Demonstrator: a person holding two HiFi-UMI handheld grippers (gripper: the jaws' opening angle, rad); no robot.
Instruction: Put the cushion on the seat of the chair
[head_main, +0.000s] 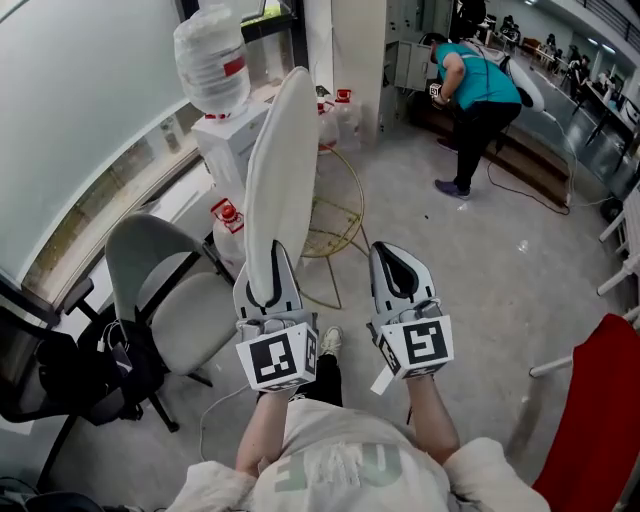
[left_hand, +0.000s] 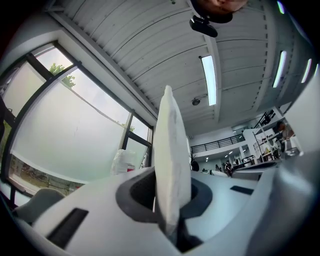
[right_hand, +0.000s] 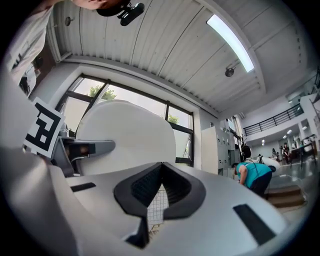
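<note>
At far left, at about 9 o'clock from my left gripper (head_main: 268, 285), stands a grey padded chair (head_main: 190, 318). The left gripper is clamped on the bottom edge of the white cushion (head_main: 282, 170), its jaws pinched nearly together on the thin rim. The cushion stands on edge, long axis running straight up toward 12 o'clock, its flat faces turned to the sides.

Just past it, at roughly 1 o'clock from the left gripper, is the gold wire chair (head_main: 330, 235), which has a bare mesh seat. I judge it to be the target, though I can't be sure. It lies ahead, between the two tools and lower than the cushion. The left gripper is slightly nearer, so the cushion must tip forward and go flat.

My right gripper (head_main: 397, 272) is closed, tips meeting, with nothing held. It sees the mesh seat through the gap behind its tips, at about 11 o'clock.
</note>
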